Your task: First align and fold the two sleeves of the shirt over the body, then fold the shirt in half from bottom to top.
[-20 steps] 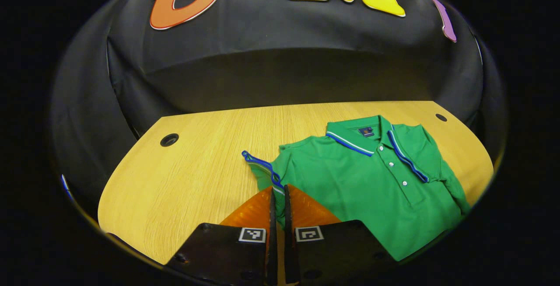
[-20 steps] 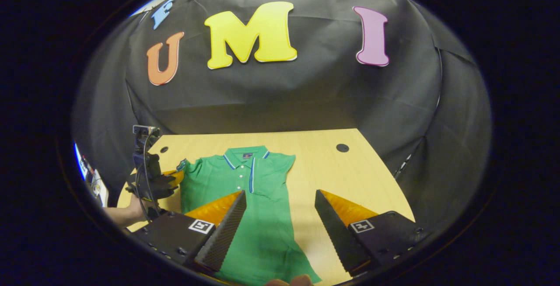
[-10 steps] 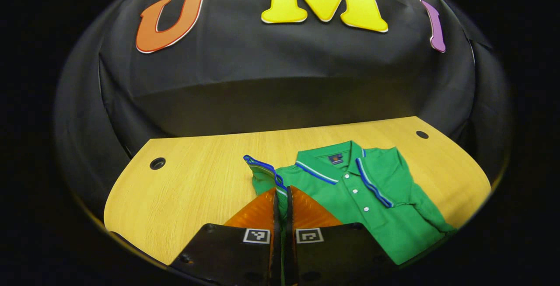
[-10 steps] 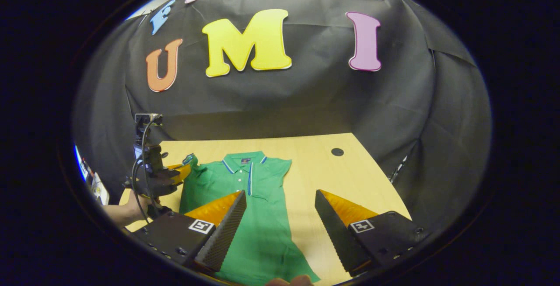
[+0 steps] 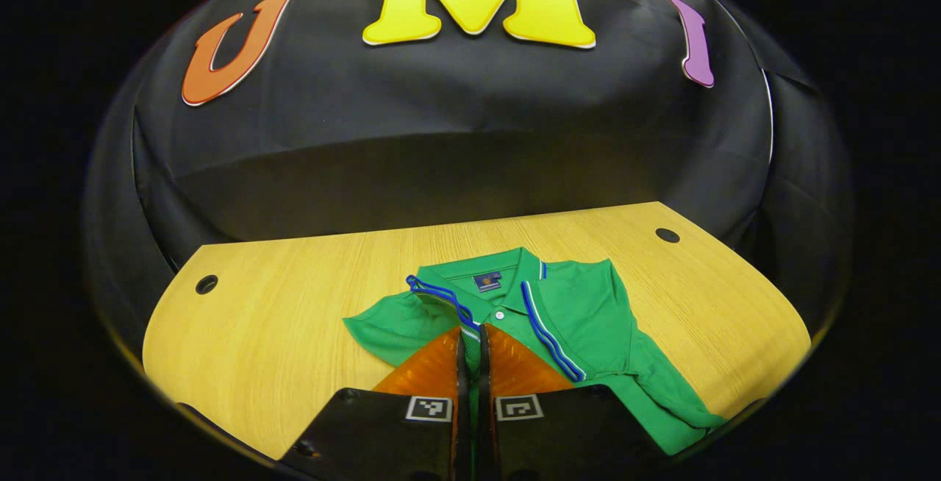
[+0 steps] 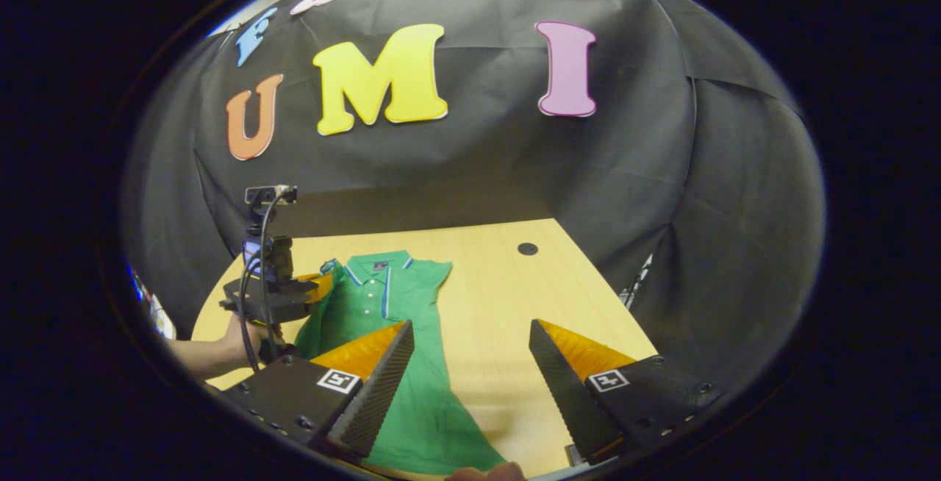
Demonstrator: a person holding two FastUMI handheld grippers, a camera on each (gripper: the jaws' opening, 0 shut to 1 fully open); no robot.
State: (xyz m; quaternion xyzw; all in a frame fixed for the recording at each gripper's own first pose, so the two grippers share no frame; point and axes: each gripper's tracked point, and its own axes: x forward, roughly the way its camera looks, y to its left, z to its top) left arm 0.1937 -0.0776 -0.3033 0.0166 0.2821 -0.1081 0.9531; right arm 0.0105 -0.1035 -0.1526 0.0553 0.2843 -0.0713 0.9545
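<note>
a green short-sleeved polo shirt with blue-and-white trim [image 5: 581, 312] is laid flat on the light wooden table [image 5: 294, 297], collar at the far end and hem at the near end, buttons up. in the left gripper view, the left gripper [image 5: 470, 337] is clamped on the blue-edged cuff of one sleeve [image 5: 441, 297], and the cuff is held raised above the collar area while the rest of that sleeve trails to the left on the table. in the right gripper view, the right gripper [image 6: 470, 363] is held with its fingers spread wide and nothing between them, above the near part of the table just right of the shirt's body; the left gripper [image 6: 312, 291] and the hand holding it [image 6: 242, 334] are seen at the shirt's left shoulder. the knit is judged light, soft and limp, so it will sag and crease wherever it is unsupported. a firm pinch at the banded cuff or at a hem corner is judged the best hold, since the doubled edge is stiffer and less likely to slip.
</note>
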